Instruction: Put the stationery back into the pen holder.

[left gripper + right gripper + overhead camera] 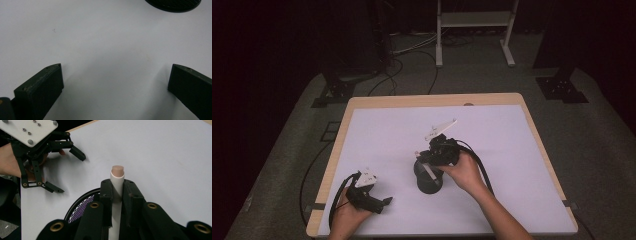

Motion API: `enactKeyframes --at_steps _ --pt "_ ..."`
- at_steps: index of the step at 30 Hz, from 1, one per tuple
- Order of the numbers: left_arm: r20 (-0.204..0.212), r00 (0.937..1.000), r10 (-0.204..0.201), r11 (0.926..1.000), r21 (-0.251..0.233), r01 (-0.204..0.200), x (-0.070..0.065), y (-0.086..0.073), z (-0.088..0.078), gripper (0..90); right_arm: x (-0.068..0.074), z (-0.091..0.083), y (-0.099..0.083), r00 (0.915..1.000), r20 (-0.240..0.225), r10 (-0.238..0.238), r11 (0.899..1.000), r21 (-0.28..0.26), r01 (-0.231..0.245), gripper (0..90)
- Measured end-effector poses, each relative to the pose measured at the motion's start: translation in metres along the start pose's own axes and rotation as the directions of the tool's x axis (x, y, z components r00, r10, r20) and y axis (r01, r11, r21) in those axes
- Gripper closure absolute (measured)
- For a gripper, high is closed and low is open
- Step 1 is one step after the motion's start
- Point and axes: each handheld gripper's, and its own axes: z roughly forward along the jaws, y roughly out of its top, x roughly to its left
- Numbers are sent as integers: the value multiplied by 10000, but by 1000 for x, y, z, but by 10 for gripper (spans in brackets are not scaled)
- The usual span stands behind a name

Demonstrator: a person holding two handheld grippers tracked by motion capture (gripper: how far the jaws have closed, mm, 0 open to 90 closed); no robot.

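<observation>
The counter (432,99) shows a pale wood edge, with a matt white sheet (502,150) laid smooth over it. The cup (82,206) is black wire mesh with a smooth dark rim. The tube (117,185) looks like matt white plastic, with a dull pinkish tip. The right tool (117,195) is matt black plastic with brass-coloured rivets. The left tool (71,171) is the same black plastic; its pads (41,92) are ribbed and scuffed at the edges, and its plate (31,130) is matt white-grey with small metal screws.
</observation>
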Motion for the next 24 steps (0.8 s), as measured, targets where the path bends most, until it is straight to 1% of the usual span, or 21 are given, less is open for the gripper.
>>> enactKeyframes --at_steps 3,8,9,10,11,12,15,19,21,22,24 --pt "0 10000 1 10000 0 -1 0 0 0 0 0 0 0 10000 14 -57 10000 -32 57 751" --pt "10 10000 -8 10000 2 8 0 0 0 0 -2 -2 0 9998 205 -16 9999 -161 20 582" --pt "10 10000 -11 10000 1 11 0 0 0 0 -2 -4 0 9996 262 49 9998 -169 -44 575" --pt "10 10000 -9 10000 -1 9 0 0 0 0 -3 -6 0 9996 268 -8 9997 -225 14 557" --pt "6 10000 -6 10000 2 6 0 0 0 0 -4 -7 -1 9994 344 -13 9996 -265 22 526" --pt "4 10000 -5 10000 0 5 0 0 0 0 -5 -10 -2 9987 516 12 9996 -286 3 472" --pt "11 10000 -22 10000 -3 22 0 0 0 0 -8 -16 -7 9965 833 75 9993 -382 -44 376" --pt "-4 10000 -1 10000 -2 1 0 0 0 0 -15 -25 -15 9902 1378 209 9992 -376 -159 238" --pt "-2 10000 -5 10000 -6 5 0 0 0 0 -19 -31 -20 9859 1642 337 9988 -399 -275 181" --pt "-3 10000 -3 10000 -5 3 0 0 0 0 -22 -35 -24 9837 1750 413 9982 -498 -330 156" --pt "-12 10000 4 10000 -10 -4 0 0 0 0 -25 -42 -30 9798 1915 574 9972 -584 -470 127"
